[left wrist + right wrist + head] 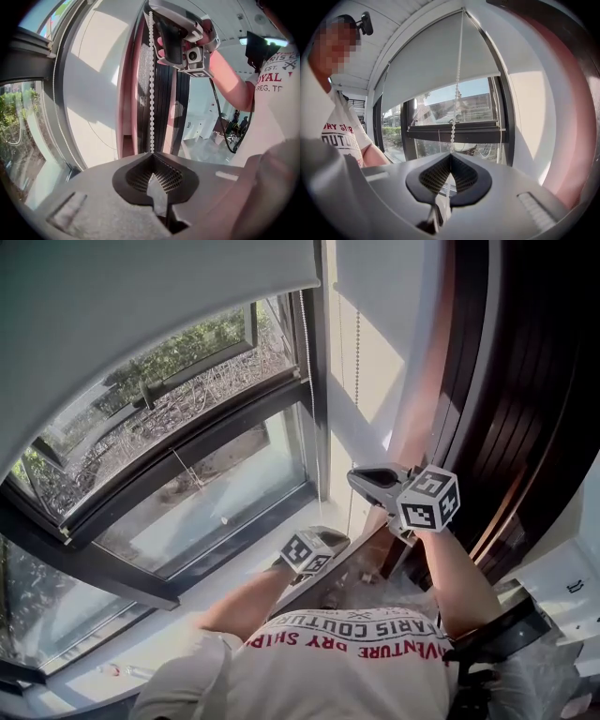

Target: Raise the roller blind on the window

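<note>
The fingers of my left gripper (152, 154) are pressed together on the bead chain (151, 75), which rises straight up from their tips. The fingers of my right gripper (450, 154) are closed on the chain too, pinching it higher up on what looks like the same strand. Seen from the left fingers, the right gripper sits directly above them, and the chain runs in a straight line between the two.

Above the right fingers the chain climbs to the top of the roller blind (440, 56). The blind hangs beyond and above both pairs of fingers. Its bottom edge sits partway up the window (478, 108), so glass, a dark frame bar and greenery outside show beneath it. Just to the right of the fingers is a sunlit white wall (529, 117), and past that a dark slatted panel (525, 381).

In the head view my left fingers are the lower pair, nearer my body and just over the windowsill (141, 643). My right fingers are a little higher and to their right, close to the wall.
</note>
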